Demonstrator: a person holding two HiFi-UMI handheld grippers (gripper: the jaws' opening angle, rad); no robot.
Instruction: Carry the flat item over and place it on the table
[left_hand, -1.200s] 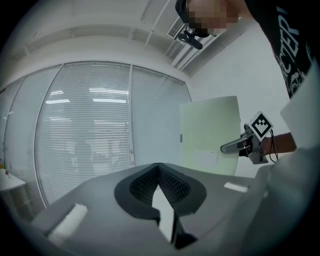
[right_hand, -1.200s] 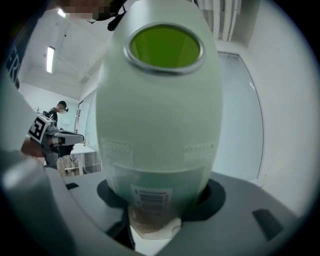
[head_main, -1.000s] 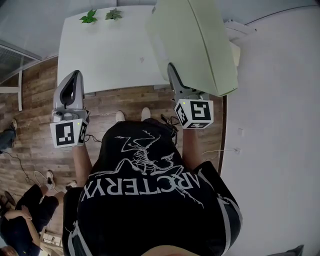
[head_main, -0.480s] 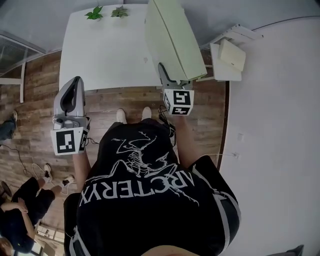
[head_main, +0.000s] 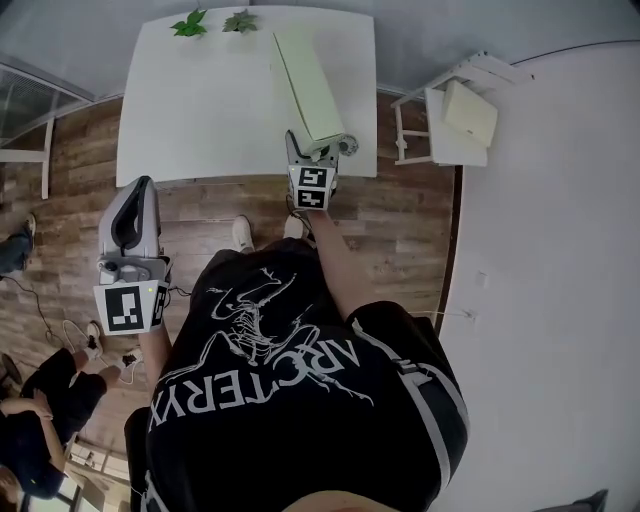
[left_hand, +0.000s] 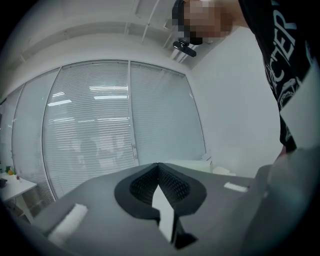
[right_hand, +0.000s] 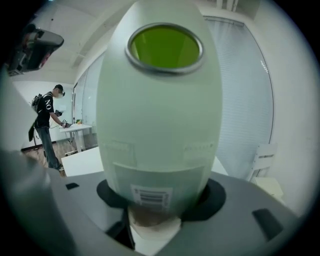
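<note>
Pale green board (head_main: 308, 85) gripped over the white desk (head_main: 200, 100).
Head view: the right tongs (head_main: 306, 150) clamp its near end above the desk's right side; only the right gripper view shows its barcode label (right_hand: 150, 196) and round green window (right_hand: 165, 47). The left tongs (head_main: 134, 190), pressed together and empty, hang over the wood floor (head_main: 400, 230).

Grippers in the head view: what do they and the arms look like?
The left gripper and right gripper are grey tapered shells, each ending in a white cube with black square markers. The left's pads are black and ribbed. The person wears a short-sleeved black T-shirt with white print.
</note>
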